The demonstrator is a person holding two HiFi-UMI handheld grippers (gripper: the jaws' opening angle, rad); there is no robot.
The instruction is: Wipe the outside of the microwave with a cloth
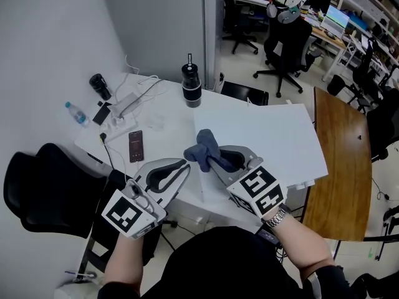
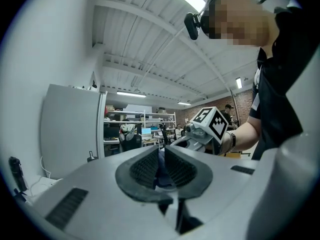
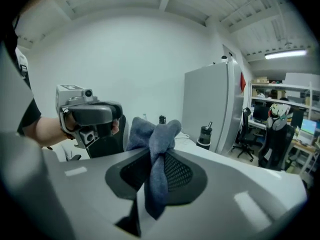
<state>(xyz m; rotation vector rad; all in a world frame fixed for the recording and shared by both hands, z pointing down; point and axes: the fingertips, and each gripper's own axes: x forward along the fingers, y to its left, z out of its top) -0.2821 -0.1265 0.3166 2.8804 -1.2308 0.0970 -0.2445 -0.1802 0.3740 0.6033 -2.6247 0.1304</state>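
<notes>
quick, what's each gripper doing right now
left gripper: jaws nearly together, end of the blue cloth in the gap, grip cannot be told
right gripper: closed on the blue cloth

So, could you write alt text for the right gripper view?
The right gripper is closed on a crumpled blue-grey cloth that bunches above its jaws. Behind it is the left gripper, before a white wall; a black bottle stands at right.

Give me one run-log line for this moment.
right gripper: shut on blue cloth | left gripper: pinching its other end | both over table edge
</notes>
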